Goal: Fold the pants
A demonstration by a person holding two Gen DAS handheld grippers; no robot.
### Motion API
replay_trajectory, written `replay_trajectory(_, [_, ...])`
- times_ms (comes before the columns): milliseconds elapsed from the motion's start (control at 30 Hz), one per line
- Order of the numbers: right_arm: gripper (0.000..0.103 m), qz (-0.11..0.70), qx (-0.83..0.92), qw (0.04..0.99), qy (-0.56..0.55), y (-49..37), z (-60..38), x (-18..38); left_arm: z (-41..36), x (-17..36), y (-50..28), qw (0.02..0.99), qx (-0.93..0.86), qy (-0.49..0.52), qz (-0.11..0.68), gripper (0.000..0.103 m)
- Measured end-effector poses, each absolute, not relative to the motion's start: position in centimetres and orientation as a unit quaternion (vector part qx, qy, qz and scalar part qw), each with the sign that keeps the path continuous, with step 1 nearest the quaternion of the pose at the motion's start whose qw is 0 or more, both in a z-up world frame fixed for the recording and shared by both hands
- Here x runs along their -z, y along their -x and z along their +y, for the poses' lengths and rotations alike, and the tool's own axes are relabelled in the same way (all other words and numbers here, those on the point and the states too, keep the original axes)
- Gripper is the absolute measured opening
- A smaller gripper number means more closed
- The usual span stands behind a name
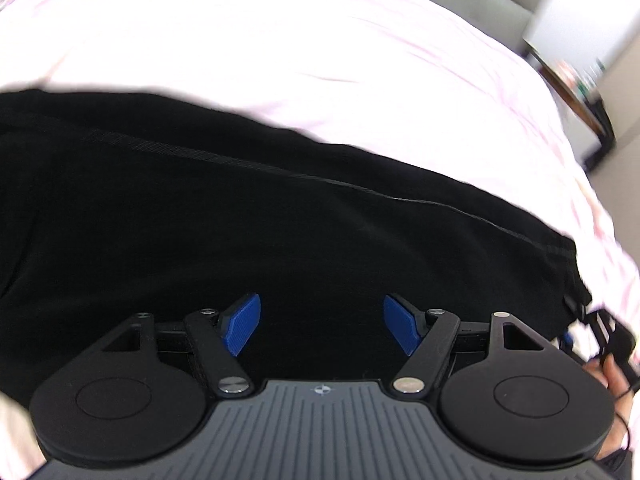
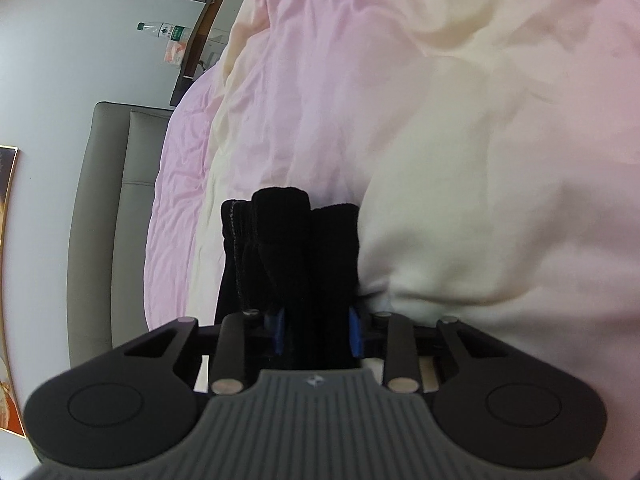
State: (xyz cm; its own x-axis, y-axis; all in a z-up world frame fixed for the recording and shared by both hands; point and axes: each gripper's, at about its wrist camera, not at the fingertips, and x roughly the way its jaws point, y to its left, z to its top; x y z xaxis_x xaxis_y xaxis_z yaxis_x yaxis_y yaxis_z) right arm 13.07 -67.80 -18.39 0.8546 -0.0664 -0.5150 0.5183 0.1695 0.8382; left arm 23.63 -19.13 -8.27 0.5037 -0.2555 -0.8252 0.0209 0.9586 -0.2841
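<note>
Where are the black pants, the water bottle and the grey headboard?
black pants [image 1: 280,220], left wrist view, on the flat middle of the cloth.
water bottle [image 2: 162,32], right wrist view, on its label.
grey headboard [image 2: 108,216], right wrist view, on its padded face.

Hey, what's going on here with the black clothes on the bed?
A person is folding black pants on a bed covered with a pink and cream duvet, with a handheld claw in each hand. The right claw is clamped on a bunched bundle of the black fabric. The left claw is open and grips nothing; it hangs over the pants, which lie spread across the duvet. A hand shows at the right edge of the left view.
</note>
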Motion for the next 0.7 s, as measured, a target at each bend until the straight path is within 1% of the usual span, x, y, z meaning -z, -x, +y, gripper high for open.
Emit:
replay_trajectory(100, [0.029, 0.194, 0.2, 0.748, -0.602, -13.6, -67.7, 18.1, -22.3, 8.4, -25.0, 0.869, 0.117, 0.076, 0.475, 0.081])
replay_trajectory(133, [0.03, 0.197, 0.201, 0.746, -0.604, -13.7, -67.8, 18.3, -23.2, 8.7, -25.4, 0.868, 0.12, 0.064, 0.478, 0.077])
replay_trajectory(200, [0.032, 0.197, 0.199, 0.742, -0.609, -13.9, -67.9, 18.6, -25.0, 9.2, -26.1, 0.865, 0.124, 0.046, 0.484, 0.071])
replay_trajectory(267, [0.034, 0.197, 0.196, 0.742, -0.61, -14.0, -68.0, 18.7, -26.5, 9.3, -26.4, 0.869, 0.142, 0.029, 0.472, 0.07])
replay_trajectory(367, [0.039, 0.197, 0.192, 0.747, -0.605, -14.5, -68.1, 18.6, -29.1, 10.1, -26.1, 0.881, 0.172, -0.031, 0.44, 0.07])
replay_trajectory(433, [0.041, 0.198, 0.188, 0.752, -0.599, -14.9, -68.1, 18.6, -30.8, 11.3, -25.2, 0.871, 0.177, -0.083, 0.451, 0.071])
replay_trajectory(467, [0.041, 0.199, 0.188, 0.754, -0.597, -15.0, -68.1, 18.5, -31.3, 12.7, -25.5, 0.859, 0.176, -0.101, 0.47, 0.073])
replay_trajectory(500, [0.04, 0.201, 0.187, 0.757, -0.592, -15.1, -68.0, 18.5, -31.1, 14.1, -25.4, 0.855, 0.176, -0.107, 0.476, 0.08])
replay_trajectory(533, [0.038, 0.206, 0.187, 0.762, -0.585, -15.3, -67.9, 18.4, -30.8, 14.8, -25.2, 0.86, 0.174, -0.106, 0.468, 0.091])
replay_trajectory(600, [0.029, 0.219, 0.193, 0.771, -0.565, -15.6, -67.7, 18.1, -30.0, 15.7, -25.5, 0.863, 0.167, -0.09, 0.468, 0.102])
replay_trajectory(633, [0.027, 0.224, 0.196, 0.777, -0.555, -15.7, -67.6, 17.9, -29.7, 15.8, -25.7, 0.861, 0.167, -0.074, 0.474, 0.103])
replay_trajectory(700, [0.017, 0.222, 0.196, 0.786, -0.543, -15.9, -67.4, 17.7, -29.1, 15.7, -25.7, 0.86, 0.166, -0.07, 0.478, 0.103])
